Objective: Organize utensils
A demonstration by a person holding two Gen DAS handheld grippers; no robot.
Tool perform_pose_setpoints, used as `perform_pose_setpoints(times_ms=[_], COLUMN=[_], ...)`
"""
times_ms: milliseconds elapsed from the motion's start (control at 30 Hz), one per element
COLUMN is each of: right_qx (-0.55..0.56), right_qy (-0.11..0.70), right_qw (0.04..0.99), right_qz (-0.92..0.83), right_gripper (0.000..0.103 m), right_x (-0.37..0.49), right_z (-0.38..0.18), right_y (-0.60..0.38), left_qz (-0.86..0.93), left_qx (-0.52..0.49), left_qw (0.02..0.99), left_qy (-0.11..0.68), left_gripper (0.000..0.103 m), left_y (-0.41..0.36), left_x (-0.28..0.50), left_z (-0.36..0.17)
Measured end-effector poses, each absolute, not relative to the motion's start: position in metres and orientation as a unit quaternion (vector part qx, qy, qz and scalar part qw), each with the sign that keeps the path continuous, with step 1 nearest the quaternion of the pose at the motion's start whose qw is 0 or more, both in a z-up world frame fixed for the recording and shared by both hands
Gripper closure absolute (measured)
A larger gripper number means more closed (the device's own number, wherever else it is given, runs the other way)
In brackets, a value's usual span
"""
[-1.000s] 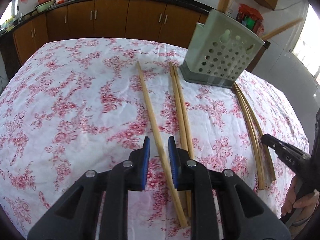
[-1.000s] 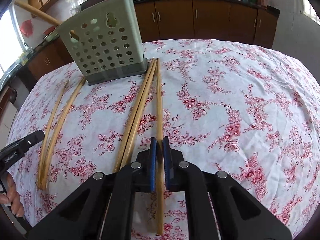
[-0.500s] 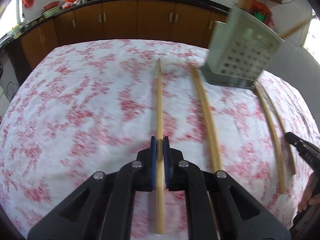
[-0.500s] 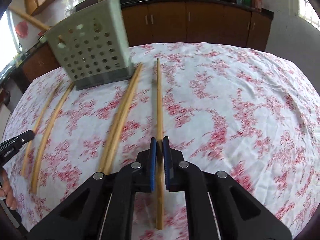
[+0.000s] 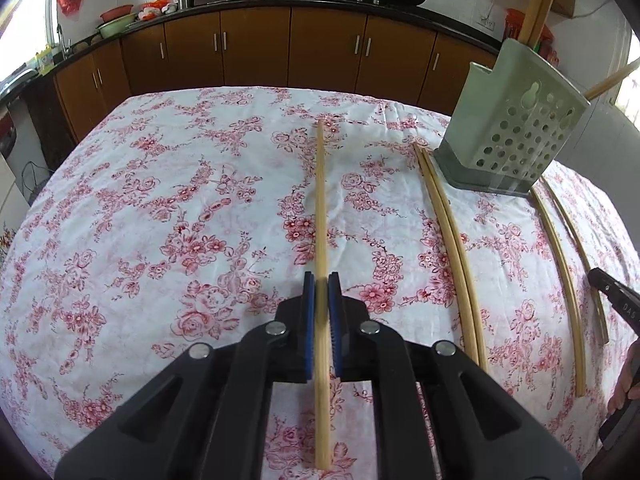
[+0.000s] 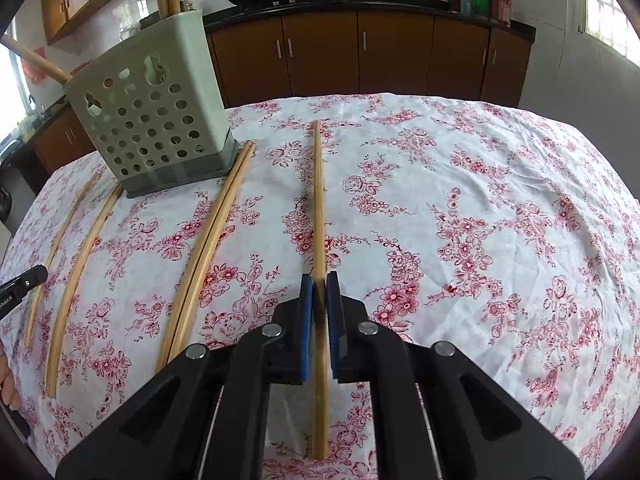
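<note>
The perforated green holder (image 5: 516, 136) stands near the table's far edge on the floral cloth (image 5: 160, 200), with at least three chopsticks inside. Four chopsticks lie loose: one pair (image 5: 452, 240) touching, two (image 5: 560, 272) apart. Each gripper, left (image 5: 321, 292) and right (image 6: 319, 292), is clamped on one chopstick (image 5: 320, 200).

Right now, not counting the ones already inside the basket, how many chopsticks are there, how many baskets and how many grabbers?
Chopsticks outside the basket: 6 (1 in the left gripper, 1 in the right gripper, 4 lying on the cloth: a close pair and two apart)
Basket: 1
Grippers: 2
Total: 9
</note>
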State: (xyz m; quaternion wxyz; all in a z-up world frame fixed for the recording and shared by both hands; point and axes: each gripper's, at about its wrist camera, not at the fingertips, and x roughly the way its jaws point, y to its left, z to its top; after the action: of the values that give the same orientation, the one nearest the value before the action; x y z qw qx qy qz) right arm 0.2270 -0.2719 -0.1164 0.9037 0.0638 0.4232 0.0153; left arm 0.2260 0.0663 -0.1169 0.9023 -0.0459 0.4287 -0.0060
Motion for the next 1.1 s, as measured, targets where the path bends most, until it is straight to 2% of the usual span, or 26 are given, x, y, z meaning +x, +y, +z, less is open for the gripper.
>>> perform_pose_setpoints(times_ms=[1100], right_qx=[0.063], right_qy=[0.423], right_qw=[0.904], right_qz=[0.015], right_gripper=[0.095], right_x=[0.2229], right_z=[-0.1151], right_y=[-0.2717], left_qz=[-0.004], left_qx=[-0.044], left_qw=[0.902], left_qy=[0.43], left_gripper=[0.092], left_y=[0.0665], left_x=[0.2264], left_z=[-0.1163])
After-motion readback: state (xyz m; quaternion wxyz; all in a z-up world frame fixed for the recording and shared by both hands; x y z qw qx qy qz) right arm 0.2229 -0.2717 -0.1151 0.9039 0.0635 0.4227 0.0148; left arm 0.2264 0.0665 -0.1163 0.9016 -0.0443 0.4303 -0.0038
